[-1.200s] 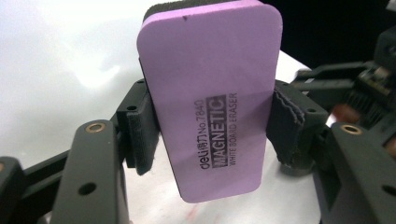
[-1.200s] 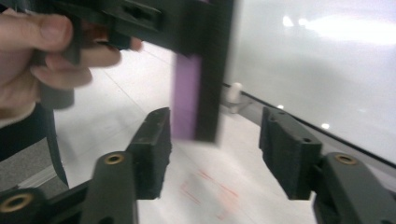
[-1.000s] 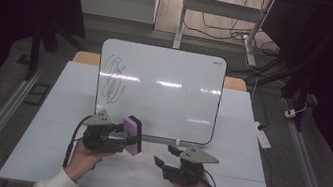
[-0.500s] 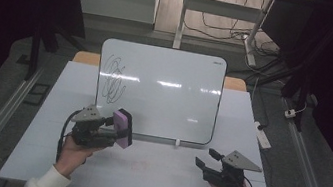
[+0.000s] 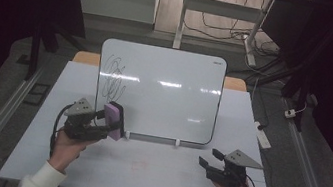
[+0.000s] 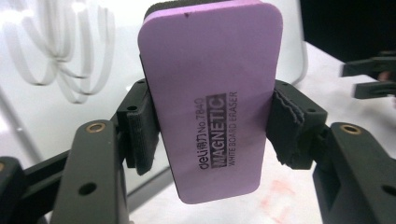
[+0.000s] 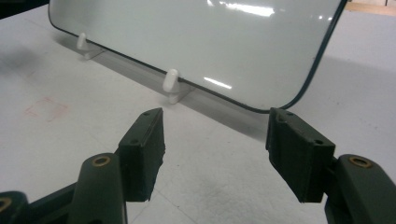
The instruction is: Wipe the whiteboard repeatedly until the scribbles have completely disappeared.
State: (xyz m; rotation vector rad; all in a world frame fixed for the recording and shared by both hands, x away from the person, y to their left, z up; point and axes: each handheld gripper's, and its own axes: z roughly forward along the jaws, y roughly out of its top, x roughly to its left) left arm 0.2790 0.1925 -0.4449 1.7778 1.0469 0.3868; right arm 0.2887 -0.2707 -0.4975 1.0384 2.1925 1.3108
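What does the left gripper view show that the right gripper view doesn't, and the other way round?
Left gripper view: a purple eraser clamped between the left gripper jaws, with black scribbles on the whiteboard behind it.

Right gripper view: the right gripper with open jaws and nothing between them, and the board's white feet.

Both: the upright whiteboard and the white table with a faint red mark.

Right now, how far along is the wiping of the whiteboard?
Done: the left gripper is shut on the purple eraser, lifted near the whiteboard. In hand: bringing it toward the board. Left: the black scribble looks untouched. The right gripper sits open and empty over the table.
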